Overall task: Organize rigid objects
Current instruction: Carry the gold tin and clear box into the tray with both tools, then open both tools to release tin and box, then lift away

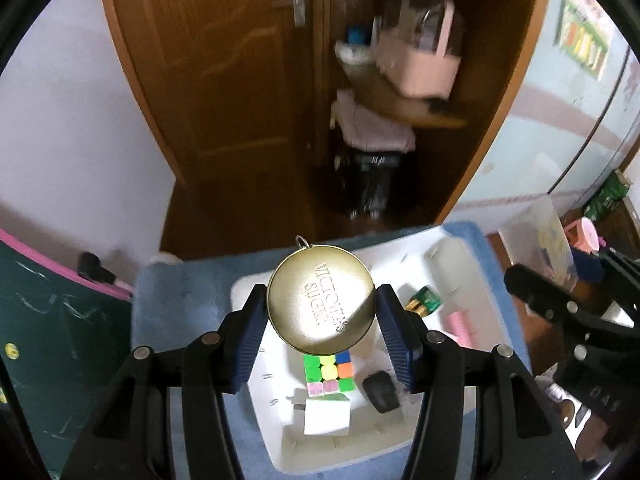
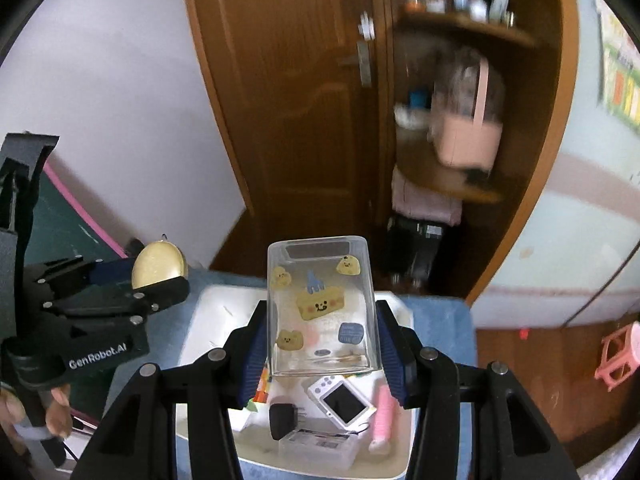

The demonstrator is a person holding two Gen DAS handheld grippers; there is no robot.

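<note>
My left gripper [image 1: 322, 312] is shut on a round gold tin [image 1: 322, 300] with a small ring on its rim, held above a white tray [image 1: 468, 264]; tin [image 2: 159, 266] and left gripper [image 2: 160, 280] also show at the left of the right wrist view. My right gripper [image 2: 322, 340] is shut on a clear plastic box [image 2: 322, 308] with yellow cartoon stickers, held above the tray [image 2: 196, 320]. In the tray lie a colour cube [image 1: 328, 374], a white block [image 1: 327, 416], a black mouse [image 1: 382, 392], a white camera [image 2: 342, 400], a black charger [image 2: 282, 420] and a pink tube [image 2: 382, 416].
The tray rests on a blue pad [image 1: 176, 304]. Behind stands a brown wooden cupboard [image 1: 224, 92] with an open side holding a pink basket [image 1: 420, 68]. A green board [image 1: 44, 320] is at the left. A pink stool [image 2: 620, 354] stands on the floor at right.
</note>
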